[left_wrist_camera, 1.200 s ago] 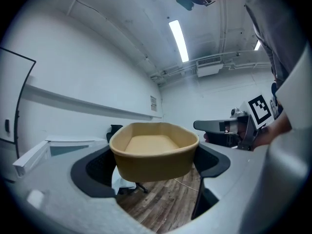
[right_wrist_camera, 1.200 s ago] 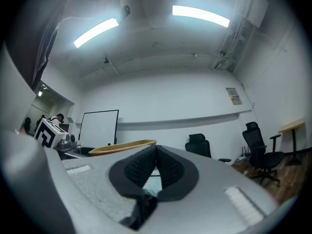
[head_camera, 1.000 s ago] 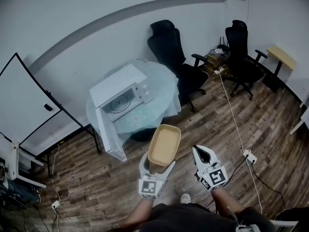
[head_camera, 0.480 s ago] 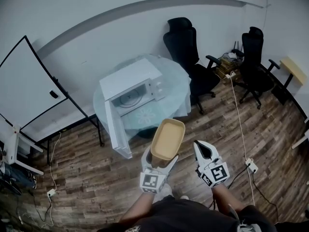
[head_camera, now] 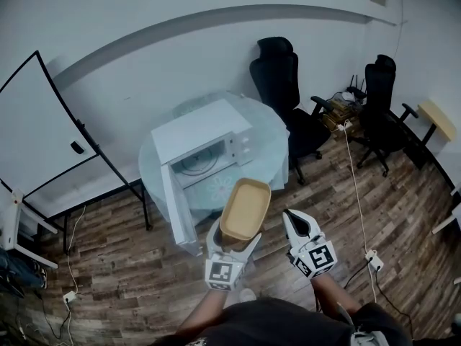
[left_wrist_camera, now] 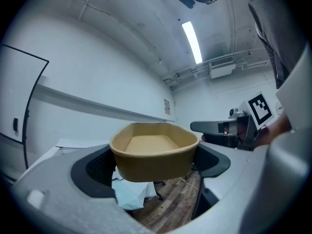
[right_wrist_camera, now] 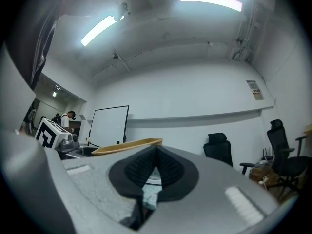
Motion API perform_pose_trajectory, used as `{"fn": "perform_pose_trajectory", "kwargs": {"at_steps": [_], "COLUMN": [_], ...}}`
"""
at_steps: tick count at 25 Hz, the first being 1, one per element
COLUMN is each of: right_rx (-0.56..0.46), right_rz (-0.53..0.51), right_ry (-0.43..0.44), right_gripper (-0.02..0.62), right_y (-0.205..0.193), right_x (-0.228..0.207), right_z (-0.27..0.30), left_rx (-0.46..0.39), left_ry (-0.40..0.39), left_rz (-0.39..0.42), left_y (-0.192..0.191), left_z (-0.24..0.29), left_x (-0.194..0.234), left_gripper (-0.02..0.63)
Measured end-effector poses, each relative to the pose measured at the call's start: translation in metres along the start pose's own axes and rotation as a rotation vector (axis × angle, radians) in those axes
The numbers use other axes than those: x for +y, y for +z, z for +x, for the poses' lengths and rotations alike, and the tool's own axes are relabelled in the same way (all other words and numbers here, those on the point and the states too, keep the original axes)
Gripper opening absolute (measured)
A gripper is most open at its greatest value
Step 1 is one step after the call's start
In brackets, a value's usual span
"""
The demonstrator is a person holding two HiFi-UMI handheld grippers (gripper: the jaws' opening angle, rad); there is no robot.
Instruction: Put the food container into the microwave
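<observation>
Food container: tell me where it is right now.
Head view, lower centre: the food container is gripped by the left tool, in the air just short of the open microwave on the glass table, the right tool beside it.

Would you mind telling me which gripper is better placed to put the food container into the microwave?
Left. The left gripper holds the food container between its jaws, and the microwave stands ahead with its door swung open. The right gripper is shut and empty.
</observation>
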State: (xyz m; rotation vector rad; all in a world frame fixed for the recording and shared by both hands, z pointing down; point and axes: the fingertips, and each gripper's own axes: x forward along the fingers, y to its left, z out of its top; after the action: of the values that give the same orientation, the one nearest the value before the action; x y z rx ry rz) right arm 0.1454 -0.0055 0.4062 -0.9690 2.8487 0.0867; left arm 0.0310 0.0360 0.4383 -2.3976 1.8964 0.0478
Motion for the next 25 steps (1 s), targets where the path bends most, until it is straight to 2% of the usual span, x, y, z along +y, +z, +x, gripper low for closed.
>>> {"fn": "perform_pose_trajectory", "kwargs": {"at_steps": [13, 25], "right_rx": [0.031, 0.032], "right_rz": [0.026, 0.054], "right_ry": [0.031, 0.095], "right_gripper": [0.002, 0.002], "right_y": [-0.011, -0.022], "right_x": [0.004, -0.043], "right_z": [0.061, 0.114], "left_rx": [0.002, 0.022], "left_ry": [0.02, 0.083], "left_rz": [-0.033, -0.016], "left_y": [-0.014, -0.018], "left_z": [0.014, 0.072], "left_x": [0.049, 0.068], "left_gripper": [0.497, 0.497]}}
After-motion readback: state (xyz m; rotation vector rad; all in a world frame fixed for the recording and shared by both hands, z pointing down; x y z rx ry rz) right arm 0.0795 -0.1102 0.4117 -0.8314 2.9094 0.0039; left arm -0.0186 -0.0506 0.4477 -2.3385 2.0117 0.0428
